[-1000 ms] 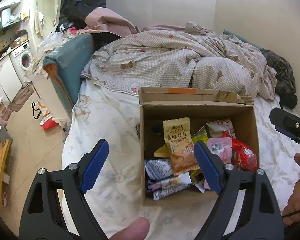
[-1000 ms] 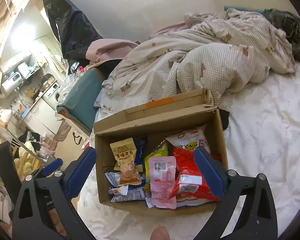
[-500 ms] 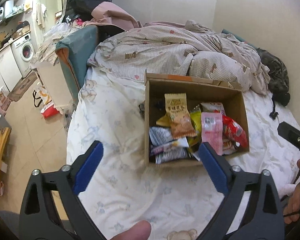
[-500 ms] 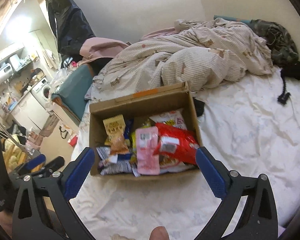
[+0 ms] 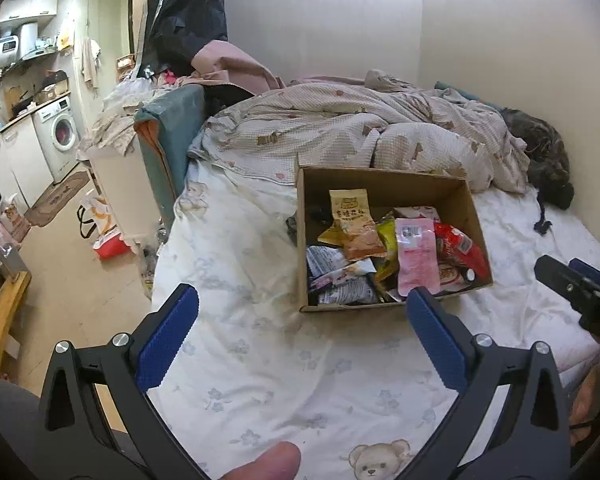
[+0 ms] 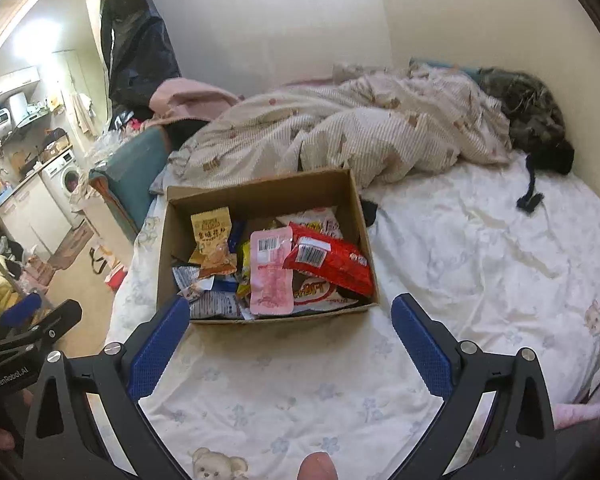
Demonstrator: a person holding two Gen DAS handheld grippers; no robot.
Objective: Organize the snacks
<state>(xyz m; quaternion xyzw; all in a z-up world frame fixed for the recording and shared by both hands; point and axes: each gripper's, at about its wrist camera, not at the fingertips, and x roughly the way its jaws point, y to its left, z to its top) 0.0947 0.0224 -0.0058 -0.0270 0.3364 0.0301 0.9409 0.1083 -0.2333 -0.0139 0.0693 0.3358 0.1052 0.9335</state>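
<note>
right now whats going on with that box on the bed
A person holds a hand-held gripper in each hand over the bed sheet, both aimed at an open cardboard box full of snack packets. The left hand-held gripper is opening with nothing between its jaws; the right hand-held gripper stands open and empty too. Nothing is being held. A pink packet and a red packet lie on top of the pile, all snacks inside the box.

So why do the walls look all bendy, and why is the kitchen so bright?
Left wrist view: the fisheye lens bows the wall corner and darkens the picture's corners; the kitchen looks washed out under bright light. Right wrist view: same curving, glare over the kitchen, and the dark clothes by the wall look slightly blurred.
</note>
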